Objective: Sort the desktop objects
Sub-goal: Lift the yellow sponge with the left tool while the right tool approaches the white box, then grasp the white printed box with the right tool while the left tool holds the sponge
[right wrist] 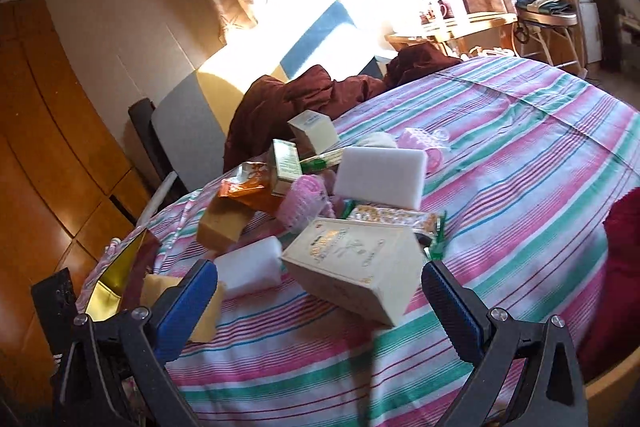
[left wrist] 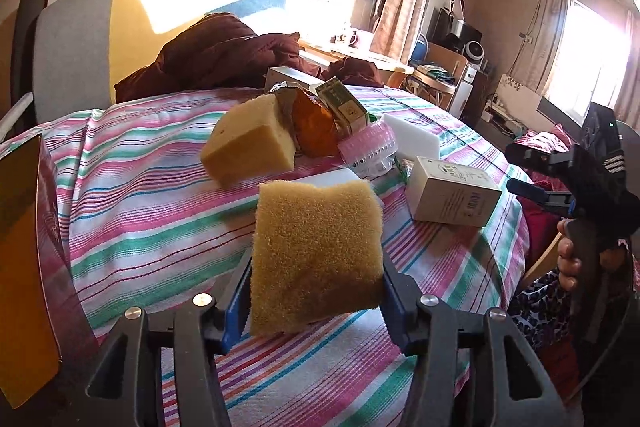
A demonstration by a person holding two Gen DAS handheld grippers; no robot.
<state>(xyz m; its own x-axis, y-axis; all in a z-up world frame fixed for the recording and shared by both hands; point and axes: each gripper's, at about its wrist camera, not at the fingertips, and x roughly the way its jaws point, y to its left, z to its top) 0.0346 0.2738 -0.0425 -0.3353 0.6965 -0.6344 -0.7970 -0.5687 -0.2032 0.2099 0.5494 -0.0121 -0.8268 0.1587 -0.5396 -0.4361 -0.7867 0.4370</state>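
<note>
My left gripper (left wrist: 316, 307) is shut on a flat yellow sponge (left wrist: 316, 251), with a blue pad pressed on each side of it, just above the striped cloth (left wrist: 140, 219). Beyond it lies a pile: a thick yellow sponge block (left wrist: 248, 147), an orange packet (left wrist: 316, 127), a green box (left wrist: 342, 103), a pink roller (left wrist: 368, 147) and a white sponge (left wrist: 416, 135). My right gripper (right wrist: 320, 307) stands open and wide. A cream box (right wrist: 352, 267) lies just ahead of its pads, untouched. From the left wrist view that gripper (left wrist: 518, 169) shows at the right edge, held by a hand.
A red box with a gold lining (left wrist: 24, 247) stands open at the table's left edge. A white foam block (right wrist: 248, 267) and a snack bar packet (right wrist: 396, 217) lie by the cream box. A dark red jacket (left wrist: 224, 59) lies on a chair behind the table.
</note>
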